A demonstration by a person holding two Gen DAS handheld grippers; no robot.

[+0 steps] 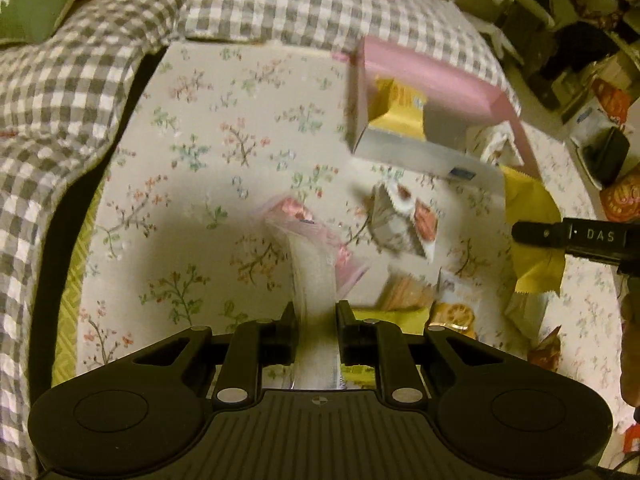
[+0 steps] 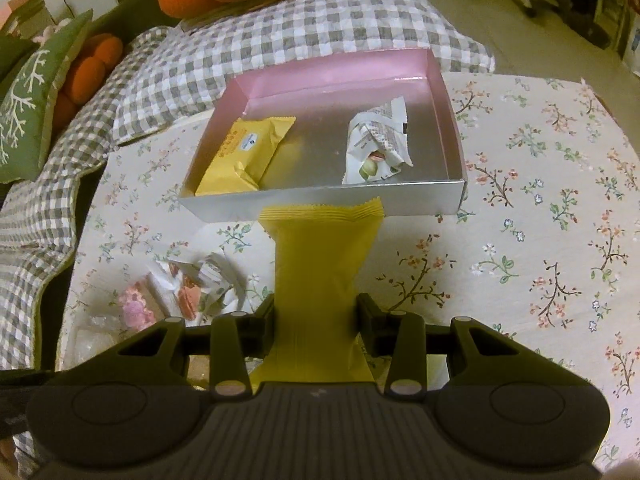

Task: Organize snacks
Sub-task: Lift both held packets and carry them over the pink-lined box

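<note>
- The right gripper (image 2: 316, 316) pinches a yellow packet (image 2: 320, 256) by its near end. The packet's far crimped edge reaches the near wall of the box (image 2: 320, 204) and sits just in front of it, not yet over the rim.
- Risk: pushed straight ahead, that edge could catch on the box's near wall, so the packet would buckle or shove the light box across the table (image 2: 540, 220). Lifting above the rim first looks safer.
- The box already holds 2 snacks: another yellow pack (image 2: 244, 156) on its left side and a white wrapper (image 2: 376, 144) on its right. The bare floor between them is narrow, so a careless drop could land the packet on top of 1 of them or leave it leaning on the wall.
- The grip is at the packet's end only, so the soft body could droop or twist in the jaws during the move.
- The left gripper (image 1: 314, 316) pinches a clear pink-printed packet (image 1: 316, 248), held left of the box and in front of it; its view is motion-blurred.
- Risk: both grippers head for the same box, and the right one shows close by in the left view, so they could collide or knock the loose snacks (image 1: 404, 220) lying in front of the box.
- The slick clear film might slip from the left gripper's pads.
</note>
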